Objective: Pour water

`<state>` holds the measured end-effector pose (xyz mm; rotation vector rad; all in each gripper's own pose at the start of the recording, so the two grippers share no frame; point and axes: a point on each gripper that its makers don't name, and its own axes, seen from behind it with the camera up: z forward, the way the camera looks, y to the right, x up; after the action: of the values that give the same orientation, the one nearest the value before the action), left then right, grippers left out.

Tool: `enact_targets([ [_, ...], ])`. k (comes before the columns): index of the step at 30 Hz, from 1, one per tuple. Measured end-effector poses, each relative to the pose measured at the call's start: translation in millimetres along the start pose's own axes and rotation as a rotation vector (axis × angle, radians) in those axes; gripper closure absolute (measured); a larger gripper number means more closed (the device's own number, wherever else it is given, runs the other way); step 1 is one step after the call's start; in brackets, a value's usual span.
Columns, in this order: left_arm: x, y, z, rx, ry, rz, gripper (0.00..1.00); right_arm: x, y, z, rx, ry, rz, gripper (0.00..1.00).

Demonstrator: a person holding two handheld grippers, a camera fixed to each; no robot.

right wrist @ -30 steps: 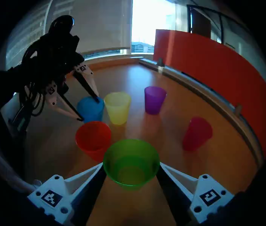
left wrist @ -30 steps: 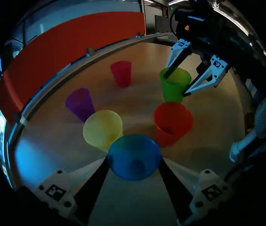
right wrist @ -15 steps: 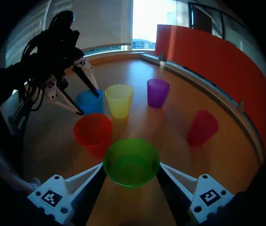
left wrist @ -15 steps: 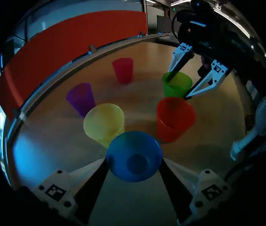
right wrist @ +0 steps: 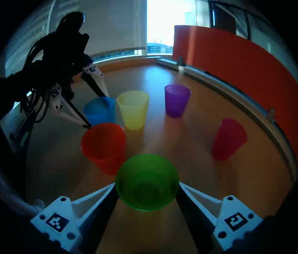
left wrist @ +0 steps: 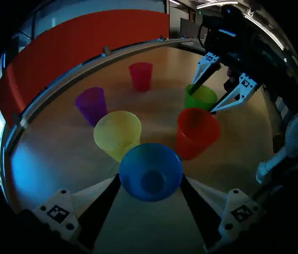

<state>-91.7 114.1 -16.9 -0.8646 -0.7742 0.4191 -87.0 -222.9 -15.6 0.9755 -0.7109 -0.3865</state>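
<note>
My left gripper (left wrist: 150, 178) is shut on a blue cup (left wrist: 151, 169), whose mouth faces the camera. My right gripper (right wrist: 147, 187) is shut on a green cup (right wrist: 147, 180), seen from above. In the left gripper view the right gripper (left wrist: 201, 98) holds the green cup (left wrist: 200, 97) at the far right, just behind a red cup (left wrist: 196, 132). In the right gripper view the left gripper (right wrist: 97, 112) holds the blue cup (right wrist: 100, 111) at the left, behind the red cup (right wrist: 104, 146). I cannot tell whether either held cup has water in it.
On the wooden table (left wrist: 56, 169) also stand a yellow cup (left wrist: 117, 133), a purple cup (left wrist: 91, 105) and a pink cup (left wrist: 141, 76). An orange-red partition (left wrist: 64, 46) runs along the table's far edge. A white object (left wrist: 290, 139) sits at the right.
Both held cups now show more of their inside bottoms. In the left gripper view the green cup looks smaller and farther off. The standing cups have not moved on the table.
</note>
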Motion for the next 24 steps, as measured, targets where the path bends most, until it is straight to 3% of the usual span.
enact_targets([
  [9, -4, -0.5, -5.6, 0.016, -0.003, 0.011, 0.0, -3, -4, -7.5, 0.003, -0.002, 0.011, 0.0],
  [24, -26, -8.7, -35.8, 0.068, 0.03, -0.068, 0.0, -22, -5, -40.5, -0.054, 0.028, 0.024, 0.0],
])
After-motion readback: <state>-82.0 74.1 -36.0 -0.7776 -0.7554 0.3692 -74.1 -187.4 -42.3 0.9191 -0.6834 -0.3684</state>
